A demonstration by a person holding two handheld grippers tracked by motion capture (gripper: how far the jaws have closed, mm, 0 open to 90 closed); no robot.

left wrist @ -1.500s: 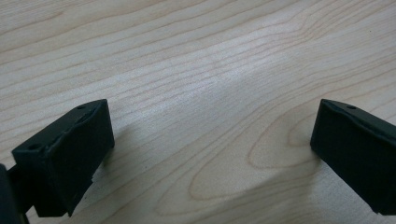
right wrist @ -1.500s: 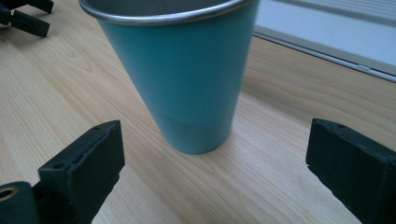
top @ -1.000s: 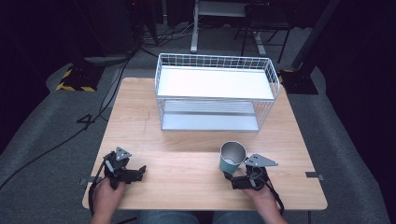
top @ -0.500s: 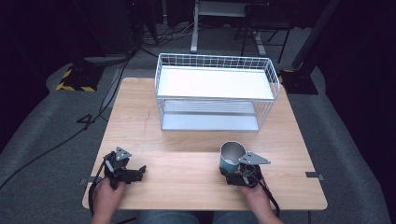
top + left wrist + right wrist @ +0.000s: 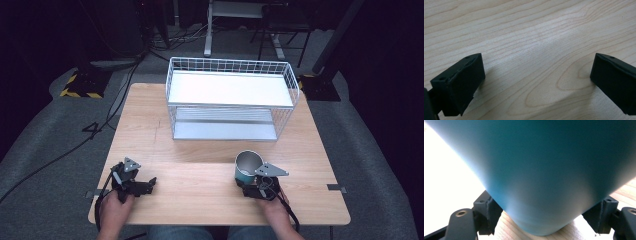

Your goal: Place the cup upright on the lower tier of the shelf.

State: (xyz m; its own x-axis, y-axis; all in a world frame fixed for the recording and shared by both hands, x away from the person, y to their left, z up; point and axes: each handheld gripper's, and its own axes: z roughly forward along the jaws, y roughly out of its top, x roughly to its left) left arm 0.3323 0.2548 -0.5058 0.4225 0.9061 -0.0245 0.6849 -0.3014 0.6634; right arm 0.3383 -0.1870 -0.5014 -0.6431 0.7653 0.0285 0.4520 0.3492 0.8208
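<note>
A teal cup [image 5: 247, 167] with a silvery inside stands upright on the wooden table [image 5: 200, 165], near the front right. My right gripper [image 5: 247, 182] comes at its base from the near side. Its jaws have just been closing, and in the right gripper view the cup [image 5: 544, 170] sits between the two fingers [image 5: 486, 212], which press on its lower sides. My left gripper [image 5: 150, 184] rests low at the front left with its jaws wide apart. In the left gripper view only bare wood lies between the left gripper's [image 5: 536, 80] jaws.
A white wire rack [image 5: 230, 100] with two shelves stands at the back middle of the table. Beyond the table are grey floor, cables and dark stands. The table's front edge [image 5: 215, 222] runs just behind both hands.
My right gripper has shifted slightly left toward the cup and its jaws have closed on the cup's base. The left gripper has stayed put.
</note>
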